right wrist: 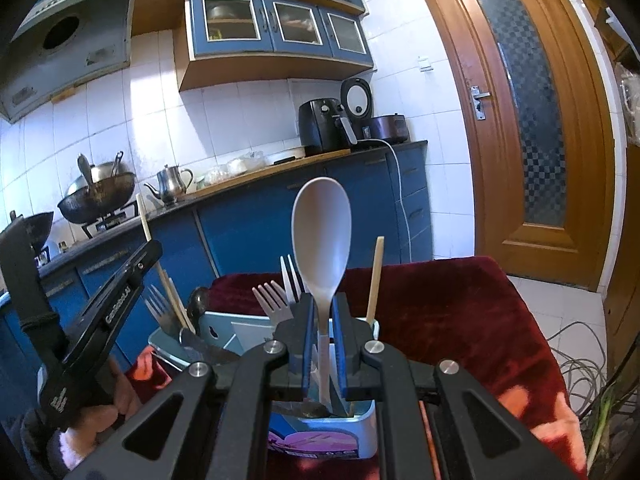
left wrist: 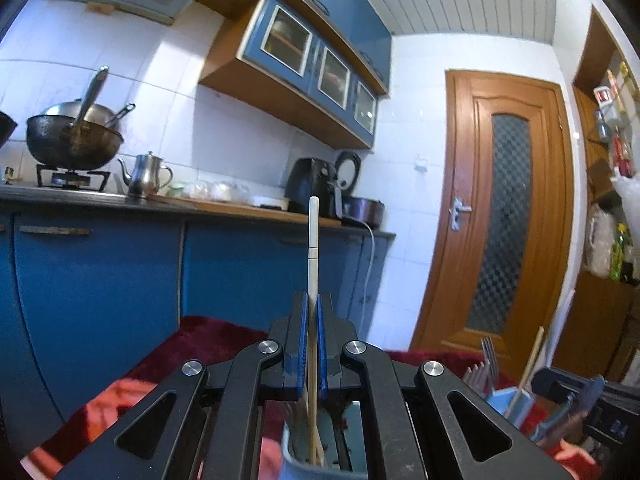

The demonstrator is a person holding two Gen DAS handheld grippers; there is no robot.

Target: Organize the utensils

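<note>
My left gripper (left wrist: 313, 312) is shut on a pale chopstick (left wrist: 313, 248) that stands upright over a grey-blue holder (left wrist: 292, 464) below it. My right gripper (right wrist: 322, 312) is shut on the handle of a grey spoon (right wrist: 322, 228), bowl up, above a light blue utensil holder (right wrist: 362, 420). That holder has forks (right wrist: 274, 300) and a wooden chopstick (right wrist: 375, 280) standing in it. In the right wrist view the left gripper's body (right wrist: 100, 320) shows at the left, beside a second holder (right wrist: 168, 340) with a fork and chopsticks.
The holders stand on a dark red cloth (right wrist: 440, 312). Blue kitchen cabinets (left wrist: 100, 272) with a wok (left wrist: 74, 140), kettle (left wrist: 144, 176) and air fryer (right wrist: 324, 124) are behind. A wooden door (left wrist: 500, 216) is to the right. Cables (right wrist: 580, 368) lie on the floor.
</note>
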